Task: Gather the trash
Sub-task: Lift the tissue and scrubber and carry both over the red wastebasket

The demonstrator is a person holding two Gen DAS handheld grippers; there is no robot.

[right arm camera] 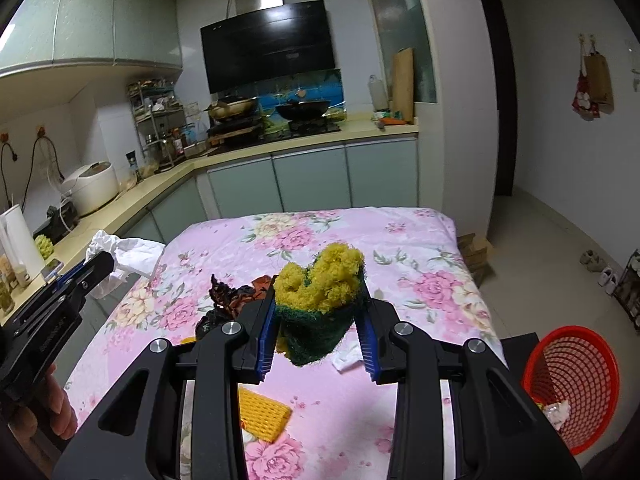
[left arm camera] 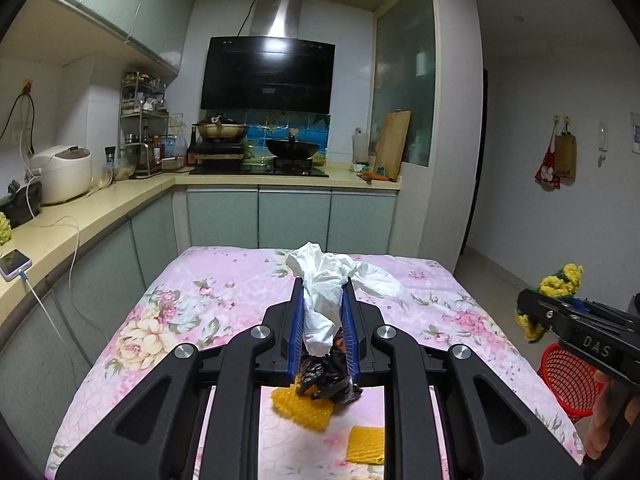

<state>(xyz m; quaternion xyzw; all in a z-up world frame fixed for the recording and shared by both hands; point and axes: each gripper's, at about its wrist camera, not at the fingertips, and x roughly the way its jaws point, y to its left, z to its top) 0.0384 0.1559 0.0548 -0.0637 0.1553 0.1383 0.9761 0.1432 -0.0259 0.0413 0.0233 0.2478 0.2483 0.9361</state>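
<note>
My left gripper [left arm camera: 323, 284] is shut on a crumpled white tissue [left arm camera: 326, 280], held above the pink floral table cover [left arm camera: 200, 304]. It also shows at the left of the right wrist view [right arm camera: 100, 264] with the tissue [right arm camera: 128, 256]. My right gripper [right arm camera: 320, 312] is shut on a yellow and green scouring sponge [right arm camera: 320, 296]; it also shows in the left wrist view [left arm camera: 536, 300] with the sponge [left arm camera: 558, 280]. On the table lie a dark crumpled wrapper [right arm camera: 228, 300], yellow foam netting [right arm camera: 260, 412] and a small white scrap [right arm camera: 346, 360].
A red mesh basket [right arm camera: 572, 384] with some trash in it stands at the table's right edge, low on the right. A kitchen counter [left arm camera: 80, 224] with a phone, cables and a rice cooker runs along the left. Cabinets and stove stand beyond the table.
</note>
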